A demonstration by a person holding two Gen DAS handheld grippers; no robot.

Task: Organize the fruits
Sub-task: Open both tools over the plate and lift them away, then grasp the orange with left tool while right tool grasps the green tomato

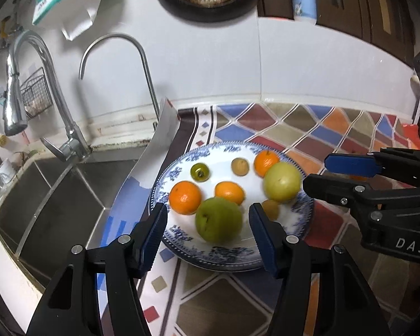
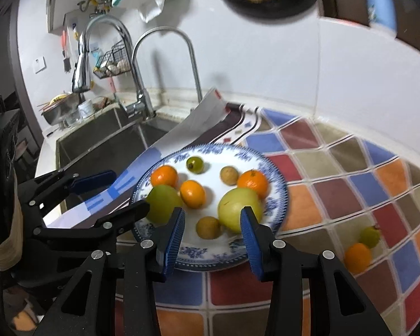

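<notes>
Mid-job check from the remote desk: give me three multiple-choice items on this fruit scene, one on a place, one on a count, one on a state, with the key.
1. Where do the small orange fruit and small green fruit that are off the round blue-and-white patterned plate lie?
A. In the steel sink
B. On the multicoloured tiled mat, to the plate's right
C. On the wall shelf

2. How many orange-coloured fruits lie on the plate?
A. One
B. Three
C. Five

3. How is the left gripper?
A. Open, pads either side of the large dark-green round fruit without pressing it
C. Clamped on the curved tap
B. Shut on a bottle

Key: 1 B, the right wrist view shows both on the mat. 2 B, both views show three. 3 A, gaps show between pads and fruit.
</notes>
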